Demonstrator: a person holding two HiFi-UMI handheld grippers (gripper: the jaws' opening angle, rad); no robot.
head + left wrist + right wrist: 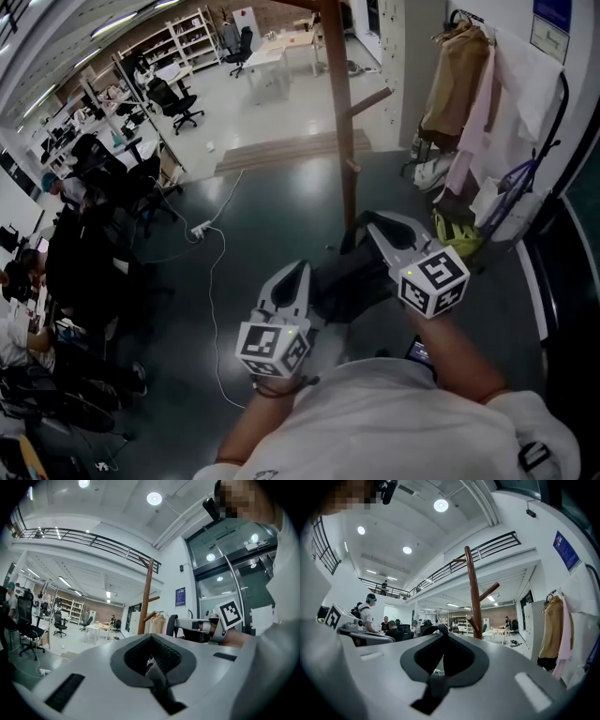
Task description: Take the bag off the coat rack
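Holding, item one: black bag, off the coat rack and slung low between my two claws, close in front of my body and above the dark floor. Left claw: jaws drawn together, with a dark strap running down out of the seam between them. Right claw: jaws likewise closed up, with a dark band of webbing pinched in the seam and trailing toward the bag's side. The marker cubes of both claws face up at me. Item two: coat rack, a brown wooden pole standing upright just beyond the claws, with a slanted peg on its right side; the bag hangs apart from it. Item three: tan coat and pale pink garment, hanging side by side against the white wall at right, near the rack but not touching it. Below them on the floor lies a yellow-green object that I cannot identify. Item four: white cable, winding across the floor to a power strip left of the rack. Item five: black office chairs and seated people along the left edge, well apart from me. Shelving stands at the far end.
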